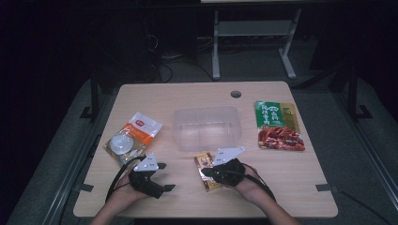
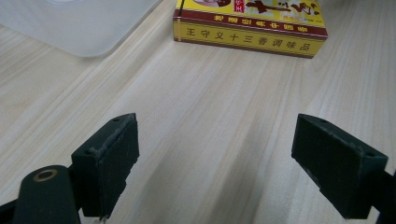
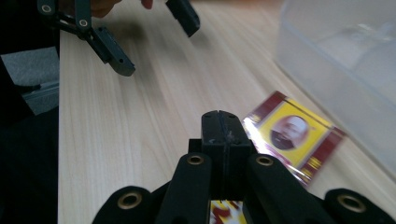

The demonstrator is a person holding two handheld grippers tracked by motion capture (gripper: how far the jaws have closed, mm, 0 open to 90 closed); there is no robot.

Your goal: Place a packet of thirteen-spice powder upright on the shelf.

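The right gripper [image 1: 205, 172] pinches the yellow packet [image 1: 206, 169]; the left gripper [image 1: 164, 176] is spread. Clear plastic box [image 1: 206, 127] sits mid-frame on the wooden table [image 1: 281, 173].

Clear plastic bin [image 1: 206, 127] mid-table; orange-white pouch [image 1: 133, 138] at left, green sauce pkt [image 1: 278, 125] at right.

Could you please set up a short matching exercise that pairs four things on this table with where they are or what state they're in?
1. left gripper
2. right gripper
3. clear plastic bin
4. green food packet

a. middle of the table
b. jaws together, over the yellow seasoning box
c. jaws wide apart
d. right side of the table

Pairs: 1-c, 2-b, 3-a, 4-d
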